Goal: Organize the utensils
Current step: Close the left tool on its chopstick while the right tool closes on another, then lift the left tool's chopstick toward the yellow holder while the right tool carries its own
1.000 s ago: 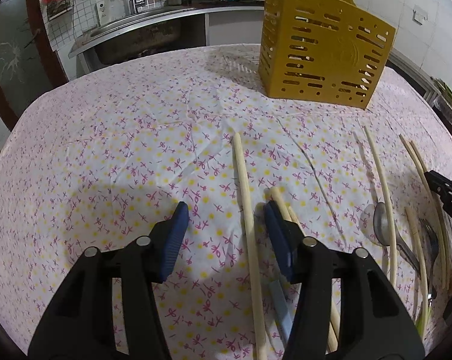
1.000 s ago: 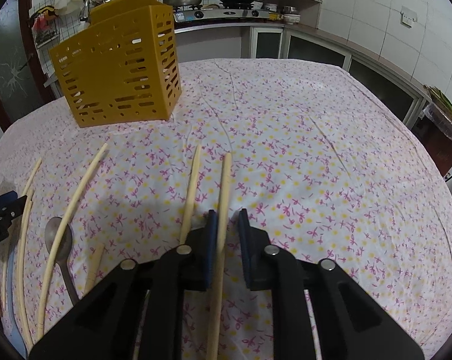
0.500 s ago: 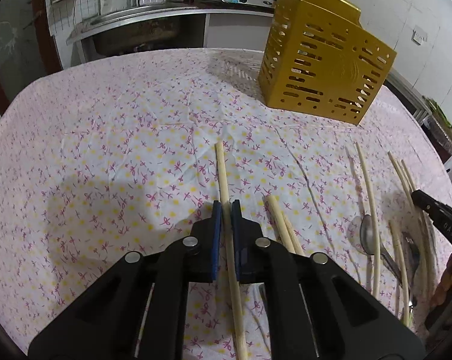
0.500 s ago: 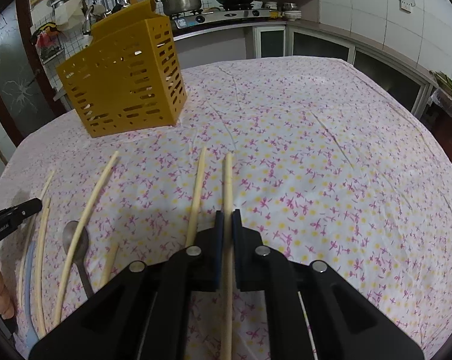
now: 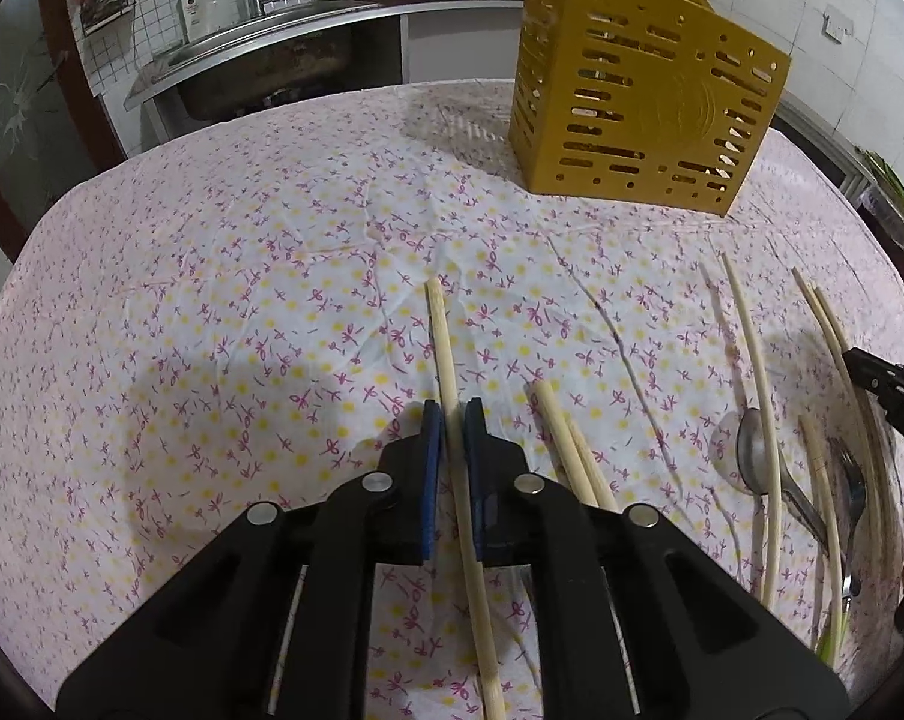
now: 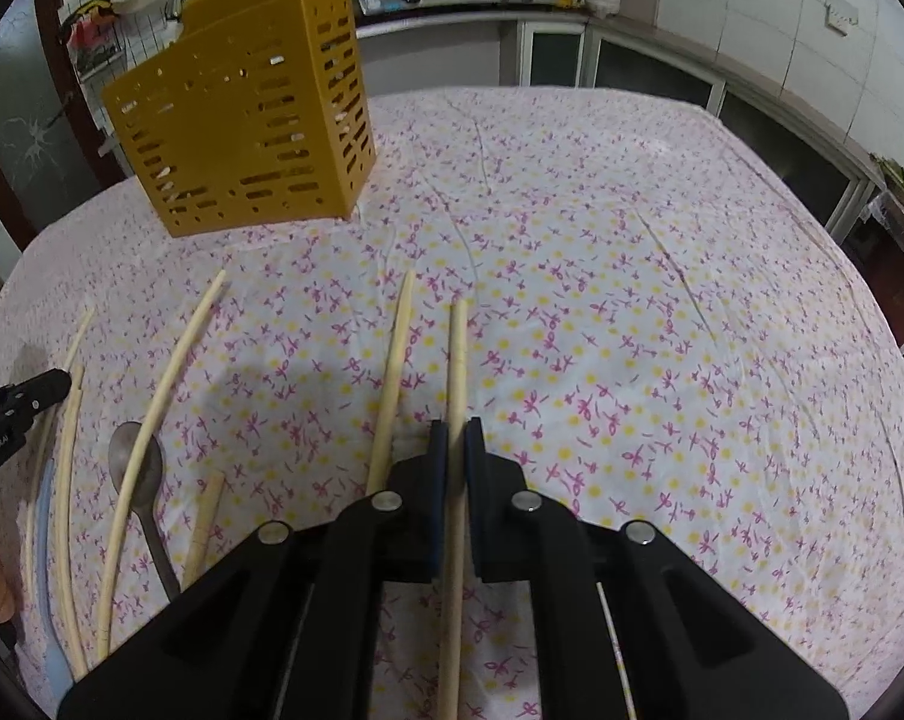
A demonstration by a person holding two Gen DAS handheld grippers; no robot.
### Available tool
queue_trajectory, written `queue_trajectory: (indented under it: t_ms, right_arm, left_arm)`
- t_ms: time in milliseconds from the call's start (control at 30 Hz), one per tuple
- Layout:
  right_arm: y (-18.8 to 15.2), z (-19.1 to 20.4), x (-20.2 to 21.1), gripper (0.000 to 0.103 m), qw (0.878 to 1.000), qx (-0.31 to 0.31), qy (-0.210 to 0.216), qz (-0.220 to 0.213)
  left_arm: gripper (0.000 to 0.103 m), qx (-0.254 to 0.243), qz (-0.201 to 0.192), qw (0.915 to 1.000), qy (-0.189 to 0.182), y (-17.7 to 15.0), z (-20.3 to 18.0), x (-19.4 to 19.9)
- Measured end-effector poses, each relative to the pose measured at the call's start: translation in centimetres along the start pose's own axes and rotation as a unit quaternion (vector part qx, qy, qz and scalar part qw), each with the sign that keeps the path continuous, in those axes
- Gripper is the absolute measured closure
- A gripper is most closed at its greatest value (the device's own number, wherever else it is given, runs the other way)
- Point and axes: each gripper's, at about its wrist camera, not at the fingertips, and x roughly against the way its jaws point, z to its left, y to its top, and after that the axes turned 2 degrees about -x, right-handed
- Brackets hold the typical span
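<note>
My left gripper [image 5: 451,414] is shut on a pale wooden chopstick [image 5: 443,342] that points forward above the floral tablecloth. My right gripper [image 6: 455,432] is shut on another chopstick [image 6: 458,354], also pointing forward. A yellow slotted utensil holder [image 5: 644,102] stands at the far side of the table; it also shows in the right wrist view [image 6: 248,114]. Several more chopsticks [image 6: 176,360] lie on the cloth, with a metal spoon [image 6: 137,474] and a fork [image 5: 851,486] among them.
The other gripper's tip shows at the right edge of the left wrist view [image 5: 890,390] and at the left edge of the right wrist view [image 6: 14,408]. A sink and counter [image 5: 260,54] with a stove and pots lie behind the table.
My left gripper went from open to shut on a chopstick and lifted. My right gripper closed fully on its chopstick and rose with it. The holder looks nearer in both views.
</note>
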Motion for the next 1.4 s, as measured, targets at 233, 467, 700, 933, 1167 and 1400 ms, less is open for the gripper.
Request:
queue_trajectory:
  t_ms: [233, 467, 700, 933, 1167, 1400]
  right_arm:
    - [1.0, -0.8, -0.3, 0.097, 0.999, -0.012, 0.024, 0.026]
    - [-0.1, -1.4, 3.1, 0.097, 0.997, -0.041, 0.04, -0.048]
    - [-0.2, -0.4, 7.1, 0.097, 0.988, -0.044, 0.075, -0.127]
    - [0.4, 1.2, 10.9, 0.097, 0.969, -0.038, 0.117, -0.212]
    - [2.1, 2.1, 13.2, 0.097, 0.951, -0.034, 0.14, -0.274]
    - [4.3, 3.2, 14.4, 0.097, 0.935, -0.021, 0.152, -0.319]
  left_arm:
    - [0.097, -0.009, -0.004, 0.9999, 0.008, -0.1, -0.3, 0.1]
    - [0.099, 0.015, -0.034, 0.999, -0.025, -0.4, 0.1, 2.6]
    - [0.099, 0.004, -0.114, 0.9916, -0.061, -0.1, -1.4, 7.1]
    - [0.099, 0.007, -0.171, 0.9798, -0.105, 0.6, -2.6, 10.0]
    - [0.099, 0.008, -0.244, 0.9611, -0.128, 3.0, -3.3, 12.7]
    - [0.099, 0.0, -0.279, 0.9504, -0.139, 5.5, -4.4, 14.1]
